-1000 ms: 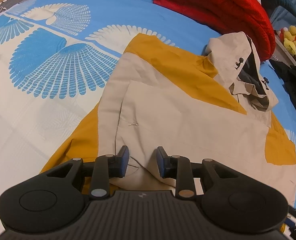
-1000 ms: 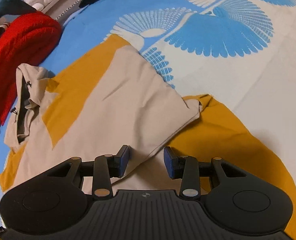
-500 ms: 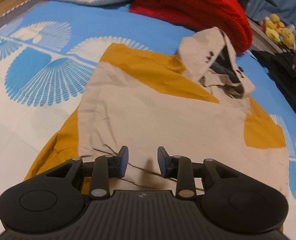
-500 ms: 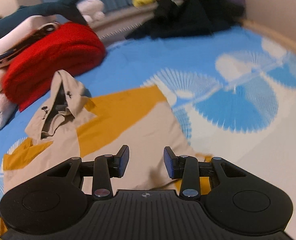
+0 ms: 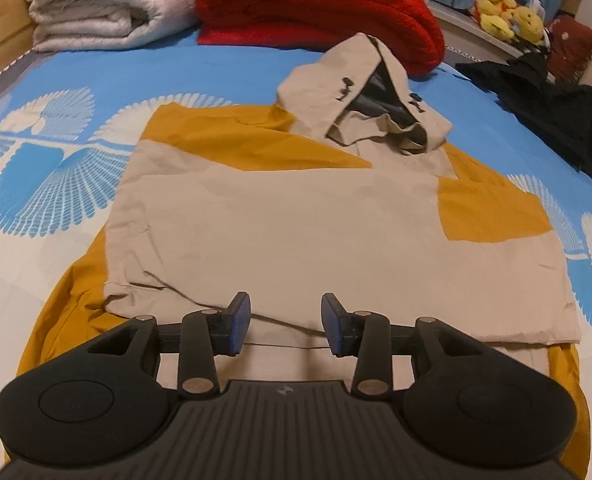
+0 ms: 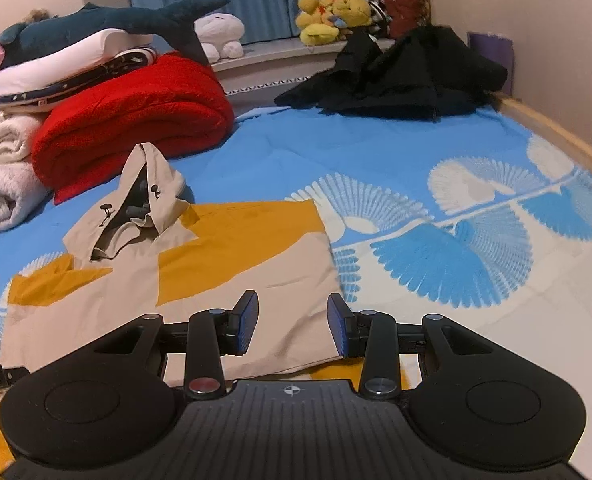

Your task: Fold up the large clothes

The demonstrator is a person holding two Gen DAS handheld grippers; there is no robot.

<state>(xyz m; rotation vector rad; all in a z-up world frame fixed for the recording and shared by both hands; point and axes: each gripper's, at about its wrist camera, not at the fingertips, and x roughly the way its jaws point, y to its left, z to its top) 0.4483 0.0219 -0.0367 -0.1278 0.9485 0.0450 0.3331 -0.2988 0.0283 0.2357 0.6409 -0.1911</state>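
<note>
Left wrist view: left hand-held gripper (image 5: 285, 320) wide open, empty, over near hem of beige/mustard hooded jacket (image 5: 296, 216) lying flat on bed (image 5: 95, 80); hood ahead, red blanket (image 5: 316, 4) beyond.
Right wrist view: right hand-held gripper (image 6: 293, 326) wide open, empty, above jacket's near edge; black clothes (image 6: 400, 76) far ahead-right.

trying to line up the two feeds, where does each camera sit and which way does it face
Left wrist: sits on the left tool, low over the near hem, facing along the beige and mustard hooded jacket toward the red blanket; only the tool's open fingers show.
Right wrist: sits on the right tool, above the jacket's near right corner, facing across the bed to the window ledge of plush toys; only its open fingers show.
Shared: jacket, red blanket, black clothes pile, white blankets.
</note>
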